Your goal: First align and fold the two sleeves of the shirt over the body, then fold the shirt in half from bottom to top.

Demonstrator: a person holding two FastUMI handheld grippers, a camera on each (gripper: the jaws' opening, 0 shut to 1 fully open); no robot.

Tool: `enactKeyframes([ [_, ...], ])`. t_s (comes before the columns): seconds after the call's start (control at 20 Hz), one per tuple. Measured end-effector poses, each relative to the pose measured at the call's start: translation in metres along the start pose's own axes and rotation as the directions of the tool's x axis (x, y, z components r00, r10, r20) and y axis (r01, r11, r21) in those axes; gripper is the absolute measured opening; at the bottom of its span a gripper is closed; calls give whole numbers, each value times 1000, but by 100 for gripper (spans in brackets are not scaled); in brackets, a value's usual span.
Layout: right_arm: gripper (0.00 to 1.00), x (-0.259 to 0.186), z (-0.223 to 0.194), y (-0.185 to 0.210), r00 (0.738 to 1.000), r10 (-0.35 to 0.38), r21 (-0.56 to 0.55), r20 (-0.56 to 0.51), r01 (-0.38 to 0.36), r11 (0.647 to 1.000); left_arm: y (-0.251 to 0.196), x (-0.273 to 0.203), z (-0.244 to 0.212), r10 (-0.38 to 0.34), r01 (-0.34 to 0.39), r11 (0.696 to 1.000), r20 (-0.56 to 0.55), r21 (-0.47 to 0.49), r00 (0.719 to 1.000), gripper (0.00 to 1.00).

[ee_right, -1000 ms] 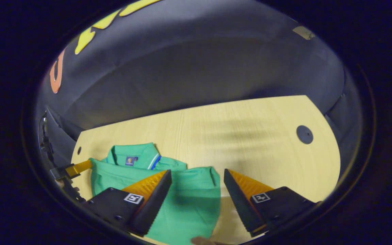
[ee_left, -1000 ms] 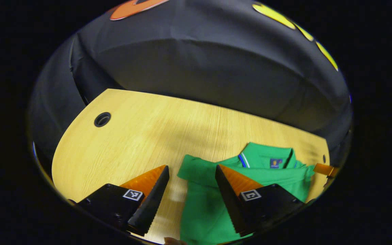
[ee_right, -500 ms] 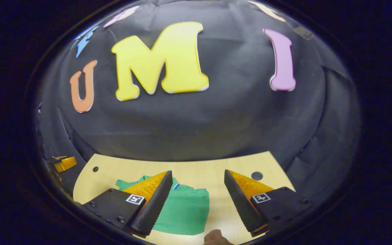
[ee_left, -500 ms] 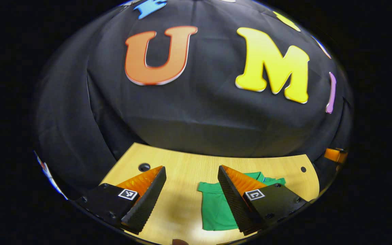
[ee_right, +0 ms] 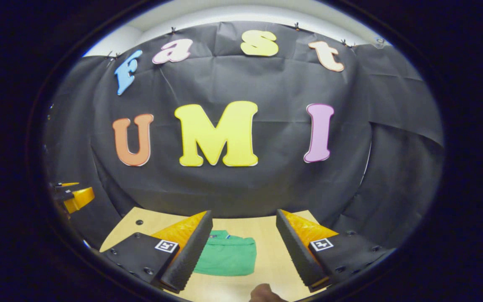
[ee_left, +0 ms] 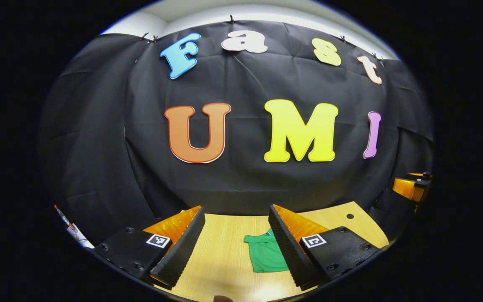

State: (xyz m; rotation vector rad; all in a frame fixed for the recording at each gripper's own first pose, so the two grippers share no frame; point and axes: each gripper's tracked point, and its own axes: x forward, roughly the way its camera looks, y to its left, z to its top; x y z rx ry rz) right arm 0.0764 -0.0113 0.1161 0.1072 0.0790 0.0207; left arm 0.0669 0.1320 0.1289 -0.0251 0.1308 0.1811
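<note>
In the left gripper view, the left gripper point(ee_left: 236, 243) has its two fingers spread wide apart with nothing between them — it grips nothing and hangs above the light wooden table point(ee_left: 220, 260). Past the fingertips, at about four o'clock from the gap's centre, lies the green folded polo shirt point(ee_left: 266, 256), flat on the table and partly hidden behind the finger on that side. A small dark round hole in the tabletop point(ee_left: 350, 216) sits toward three o'clock of the shirt, near the table's far corner. Farther out, at the three o'clock edge of this view, part of the right gripper point(ee_left: 409, 187) shows, held above and beyond the table's edge; its fingers cannot be made out from here. Behind everything hangs the black cloth wall point(ee_left: 245, 184).

In the right gripper view, the right gripper point(ee_right: 245, 247) is likewise wide open and holds nothing, raised over the same table point(ee_right: 266, 268). The shirt point(ee_right: 227, 259) lies at about seven o'clock from the gap, its near part covered by the finger on that side; its collar end points toward the wall. A small hole in the tabletop point(ee_right: 139, 222) lies toward ten o'clock of the shirt. A fingertip of the person's hand point(ee_right: 264, 292) shows at six o'clock, at the bottom edge. At nine o'clock, part of the left gripper point(ee_right: 76, 197) shows — well apart from the shirt.
</note>
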Motion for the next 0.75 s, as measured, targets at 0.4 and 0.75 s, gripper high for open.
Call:
enactKeyframes([
  [0.4,98,-105,-26,31,990,28,-35,139,-23,999,-1,-84,-22,-18,18,1000,49,-2,999,98],
  [0.75,94,-122,-48,52,988,51,-59,144,-43,997,-11,-110,-58,-34,35,999,31,-21,999,98],
])
